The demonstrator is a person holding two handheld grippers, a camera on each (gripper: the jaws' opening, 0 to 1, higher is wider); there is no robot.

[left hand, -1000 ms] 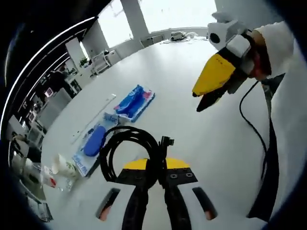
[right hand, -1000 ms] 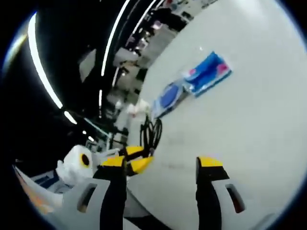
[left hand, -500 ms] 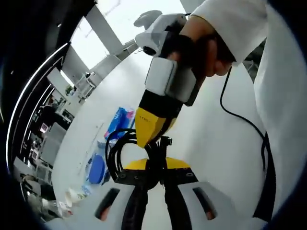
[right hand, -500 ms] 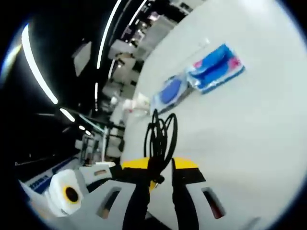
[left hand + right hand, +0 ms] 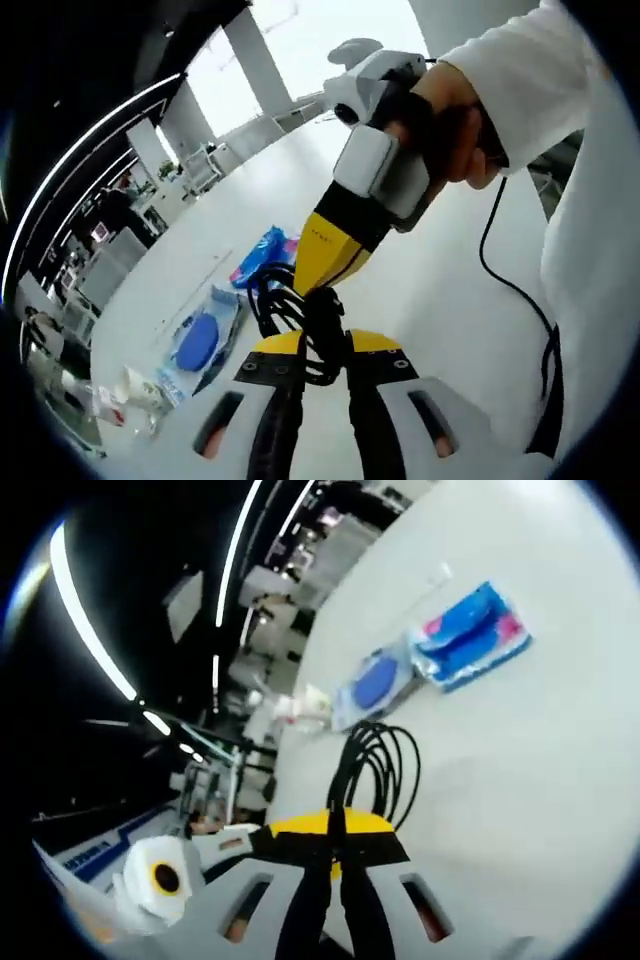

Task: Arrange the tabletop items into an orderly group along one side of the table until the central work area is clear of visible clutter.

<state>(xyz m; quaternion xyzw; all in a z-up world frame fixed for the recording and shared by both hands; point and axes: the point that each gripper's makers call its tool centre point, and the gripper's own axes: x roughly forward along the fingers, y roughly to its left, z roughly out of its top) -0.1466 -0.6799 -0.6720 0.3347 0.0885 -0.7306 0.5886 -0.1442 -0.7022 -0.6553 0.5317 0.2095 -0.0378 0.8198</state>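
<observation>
A coil of black cable (image 5: 285,300) hangs above the white table (image 5: 430,290), pinched between both grippers. My left gripper (image 5: 320,345) is shut on the coil's near side. My right gripper (image 5: 316,285), yellow-jawed and held by a hand in a white sleeve, comes down from the upper right and is clamped on the same bundle just above. In the right gripper view, my right gripper (image 5: 335,830) is shut on the cable (image 5: 385,760), whose loops fan out ahead of the jaws.
On the table lie a blue and pink packet (image 5: 262,262) (image 5: 470,635), a clear pack with a blue oval item (image 5: 200,340) (image 5: 372,683), a small white bottle (image 5: 135,385) (image 5: 300,705) and a thin white strip (image 5: 195,290). A thin black wire (image 5: 500,260) trails from the right gripper.
My right gripper, open and well apart a second ago, has come across to the left gripper and shut on the cable coil. The left gripper has kept its hold throughout.
</observation>
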